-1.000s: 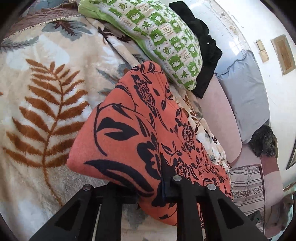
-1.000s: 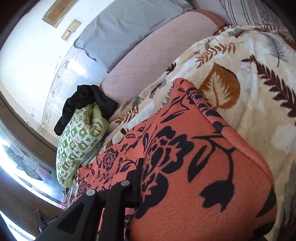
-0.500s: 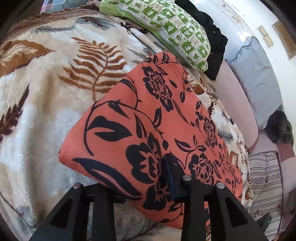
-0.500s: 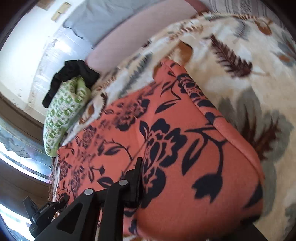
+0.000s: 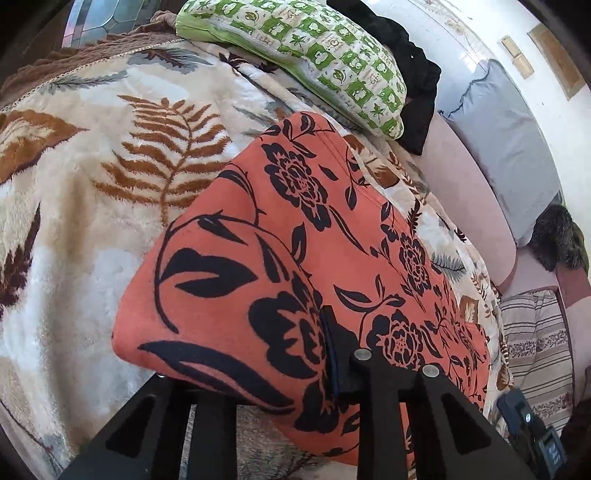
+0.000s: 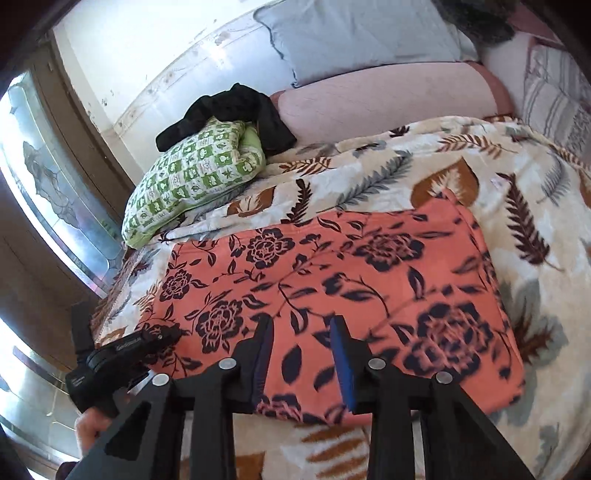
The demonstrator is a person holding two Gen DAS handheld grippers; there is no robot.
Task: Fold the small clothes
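An orange cloth with black flowers (image 5: 295,240) lies folded on a leaf-print blanket (image 5: 92,184). My left gripper (image 5: 251,354) is at the cloth's near corner. One finger lies on top of the fabric, the other is hidden under it, and the jaws are closing on the fold. In the right wrist view the cloth (image 6: 332,277) lies flat as a rectangle. My right gripper (image 6: 301,325) hovers open just over its near edge with nothing pinched. The left gripper (image 6: 147,339) sits at the cloth's left corner.
A green patterned pillow (image 6: 192,177) with a black garment (image 6: 236,107) on it lies at the blanket's far left. Behind are a pink cushion (image 6: 388,99), a grey pillow (image 6: 351,33) and a striped cushion (image 6: 554,92). A hand (image 6: 88,424) holds the left gripper.
My right gripper let go of the orange cloth, opened and drew back and up, and the cloth now lies flat. The left gripper shifted sideways earlier and still has the corner.
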